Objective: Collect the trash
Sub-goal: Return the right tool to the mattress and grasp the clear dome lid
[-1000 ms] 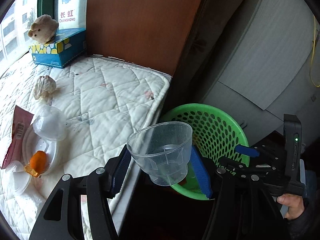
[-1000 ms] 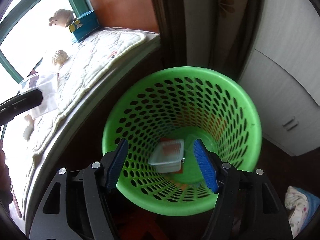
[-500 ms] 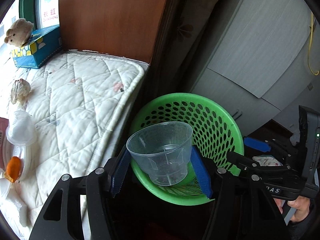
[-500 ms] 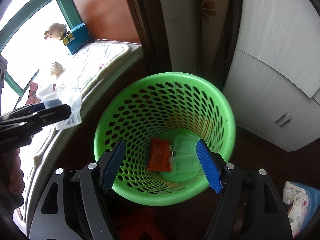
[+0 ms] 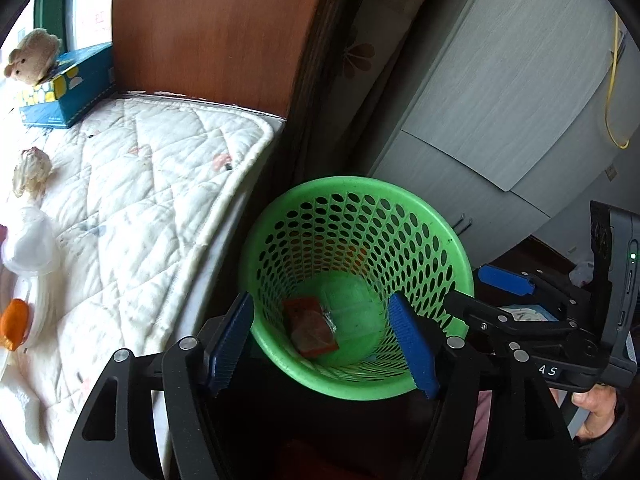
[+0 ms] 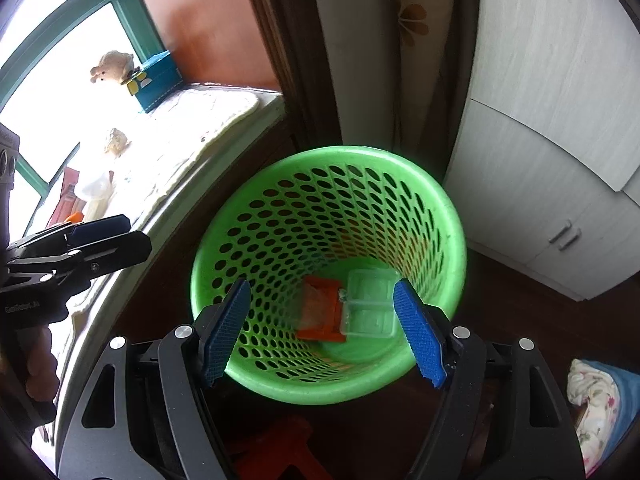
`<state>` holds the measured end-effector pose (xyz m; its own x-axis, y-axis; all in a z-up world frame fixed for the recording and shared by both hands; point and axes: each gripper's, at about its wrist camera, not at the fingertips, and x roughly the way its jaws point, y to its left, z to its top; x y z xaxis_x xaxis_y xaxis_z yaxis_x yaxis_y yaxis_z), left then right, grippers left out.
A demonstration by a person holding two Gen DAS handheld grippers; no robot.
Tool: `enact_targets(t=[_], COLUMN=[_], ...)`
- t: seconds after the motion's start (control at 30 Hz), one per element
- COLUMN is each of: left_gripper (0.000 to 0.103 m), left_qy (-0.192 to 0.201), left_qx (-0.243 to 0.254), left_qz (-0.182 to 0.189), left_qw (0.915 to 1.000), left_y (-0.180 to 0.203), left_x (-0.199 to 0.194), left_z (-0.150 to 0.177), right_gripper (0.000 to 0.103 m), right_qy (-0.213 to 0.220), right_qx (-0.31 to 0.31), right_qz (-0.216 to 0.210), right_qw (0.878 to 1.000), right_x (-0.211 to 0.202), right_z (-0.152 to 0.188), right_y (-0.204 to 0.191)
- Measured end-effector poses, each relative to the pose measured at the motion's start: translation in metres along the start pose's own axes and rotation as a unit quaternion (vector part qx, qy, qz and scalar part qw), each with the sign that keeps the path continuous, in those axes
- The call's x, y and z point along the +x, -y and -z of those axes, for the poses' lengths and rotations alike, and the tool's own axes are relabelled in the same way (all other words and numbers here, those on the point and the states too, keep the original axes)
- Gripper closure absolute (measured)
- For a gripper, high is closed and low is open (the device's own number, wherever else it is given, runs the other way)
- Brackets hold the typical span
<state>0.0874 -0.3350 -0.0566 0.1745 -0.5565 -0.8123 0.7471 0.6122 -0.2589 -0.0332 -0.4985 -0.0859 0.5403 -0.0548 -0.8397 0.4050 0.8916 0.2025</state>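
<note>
A green perforated basket (image 5: 456,248) stands on the floor beside the quilted ledge; it also shows in the right wrist view (image 6: 452,216). An orange wrapper (image 5: 312,326) (image 6: 320,312) and a clear plastic tray (image 6: 370,308) lie at its bottom. The clear cup is not visible. My left gripper (image 5: 324,344) is open and empty over the basket's near rim. My right gripper (image 6: 322,332) is open and empty above the basket. More trash lies on the ledge: a crumpled tissue (image 5: 30,170) and a clear plastic lid with an orange piece (image 5: 24,276).
A white quilted mat (image 5: 140,200) covers the ledge at the left. A blue tissue box (image 5: 68,88) with a plush toy (image 5: 32,58) stands at its far end. White cabinets (image 5: 500,92) and a curtain stand behind the basket. A cloth bundle (image 6: 600,404) lies on the floor.
My left gripper held a clear plastic cup; it has opened and the cup is gone from its fingers. Both grippers have shifted a little over the basket.
</note>
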Motion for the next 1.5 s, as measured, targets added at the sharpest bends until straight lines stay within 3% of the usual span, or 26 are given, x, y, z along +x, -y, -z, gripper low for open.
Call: enact_targets(t=[0.27, 0.5, 0.8, 1.0, 1.13, 1.5], left_gripper=[0.035, 0.035, 0.035, 0.035, 0.035, 0.035], left_qy=[0.023, 0.051, 0.075, 0.067, 0.059, 0.057], left_qx=[-0.038, -0.088, -0.169, -0.226, -0.242, -0.220], left_qz=[-0.049, -0.103, -0.186, -0.214, -0.204, -0.184], left_qw=[0.9978, 0.9895, 0.9649, 0.9480, 0.9469, 0.9563], left_y=[-0.047, -0.107, -0.192, -0.243, -0.260, -0.266], left_x=[-0.038, -0.080, -0.124, -0.131, -0.127, -0.115], left_z=[0.017, 0.032, 0.054, 0.073, 0.078, 0.069], right_gripper=[0.028, 0.027, 0.027, 0.027, 0.027, 0.027], right_qy=[-0.002, 0.001, 0.005, -0.007, -0.015, -0.037], right_qx=[-0.030, -0.072, -0.113, -0.129, -0.137, -0.127], right_qz=[-0.025, -0.057, -0.101, -0.135, -0.157, -0.212], right_qw=[0.999, 0.996, 0.988, 0.982, 0.978, 0.968], right_x=[0.008, 0.017, 0.027, 0.041, 0.051, 0.084], right_z=[-0.008, -0.024, -0.048, -0.065, -0.076, -0.105], right_y=[-0.035, -0.084, -0.149, -0.188, -0.215, -0.270])
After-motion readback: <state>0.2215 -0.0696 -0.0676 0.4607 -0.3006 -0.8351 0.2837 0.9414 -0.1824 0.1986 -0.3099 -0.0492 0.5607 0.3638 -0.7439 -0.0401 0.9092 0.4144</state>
